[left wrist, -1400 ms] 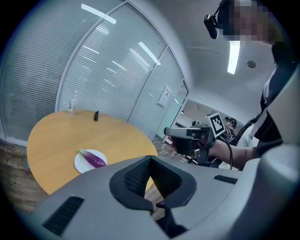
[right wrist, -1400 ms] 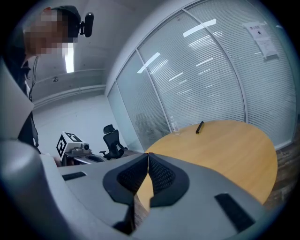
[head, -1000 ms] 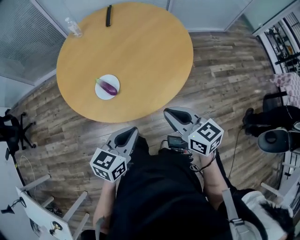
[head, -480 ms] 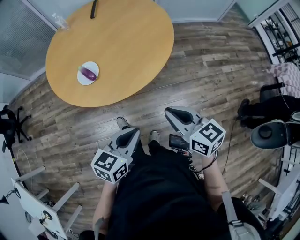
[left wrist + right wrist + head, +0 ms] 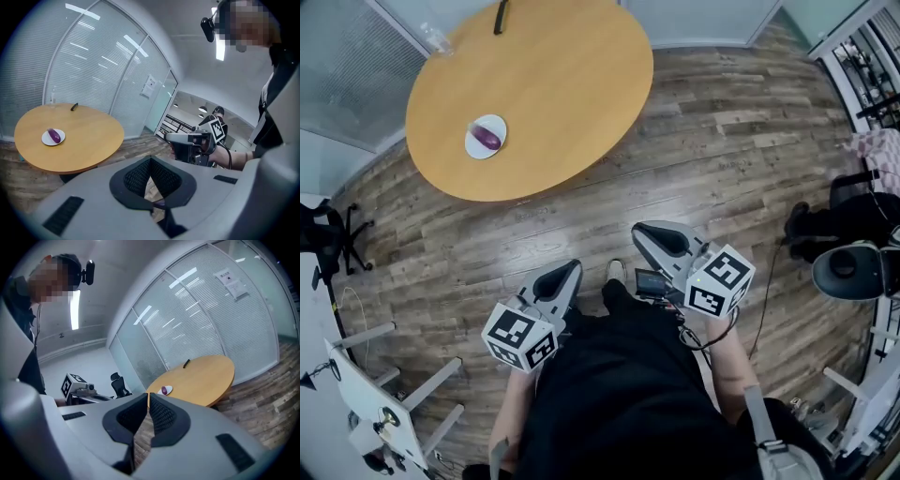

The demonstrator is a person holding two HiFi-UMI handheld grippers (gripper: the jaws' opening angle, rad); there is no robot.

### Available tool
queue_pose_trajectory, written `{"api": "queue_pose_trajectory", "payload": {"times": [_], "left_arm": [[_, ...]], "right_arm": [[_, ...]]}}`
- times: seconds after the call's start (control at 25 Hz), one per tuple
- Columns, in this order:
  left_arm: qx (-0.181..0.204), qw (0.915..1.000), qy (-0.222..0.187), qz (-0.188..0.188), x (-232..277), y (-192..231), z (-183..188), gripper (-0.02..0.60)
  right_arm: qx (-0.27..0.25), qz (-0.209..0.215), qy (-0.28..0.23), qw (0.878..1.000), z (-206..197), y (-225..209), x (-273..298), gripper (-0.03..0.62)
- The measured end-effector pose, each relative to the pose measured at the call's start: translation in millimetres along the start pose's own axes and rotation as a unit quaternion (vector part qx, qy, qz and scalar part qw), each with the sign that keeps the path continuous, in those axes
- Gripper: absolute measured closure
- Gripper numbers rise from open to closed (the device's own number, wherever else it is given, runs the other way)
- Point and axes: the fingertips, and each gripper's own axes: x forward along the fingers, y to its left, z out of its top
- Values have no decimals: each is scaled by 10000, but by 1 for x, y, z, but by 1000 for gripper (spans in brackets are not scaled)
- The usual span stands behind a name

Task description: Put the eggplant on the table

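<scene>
Both the left gripper (image 5: 571,268) and the right gripper (image 5: 643,230) are pinched shut and empty, well away from the table (image 5: 562,84), so I reckon unopened jaws could merely knock the eggplant (image 5: 488,138) off its plate (image 5: 473,148).

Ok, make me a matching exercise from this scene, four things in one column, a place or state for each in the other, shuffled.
Things:
1 eggplant
2 plate
3 slim black object
4 right gripper

Places or states:
A jaws shut, empty
B on the round table, under the eggplant
C lying on the plate
D by the table's far edge

Pairs: 1-C, 2-B, 3-D, 4-A
</scene>
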Motion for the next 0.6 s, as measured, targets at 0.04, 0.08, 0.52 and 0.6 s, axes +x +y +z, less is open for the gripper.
{"api": "queue_pose_trajectory", "payload": {"times": [0.04,0.08,0.52,0.6], "left_arm": [[7,10000,-13,-4,-2,0,-1,581],[4,10000,-21,-8,-5,0,-2,581],[37,9999,-155,-9,-44,-7,-8,581],[32,9999,-143,32,-52,-4,-11,581]], "right_arm": [[-35,9,-11,10000,0,3,1,574],[-57,11,-20,10000,0,6,1,574],[-160,-62,-194,9997,5,36,8,577],[-113,-67,-270,9995,6,41,11,577]]}}
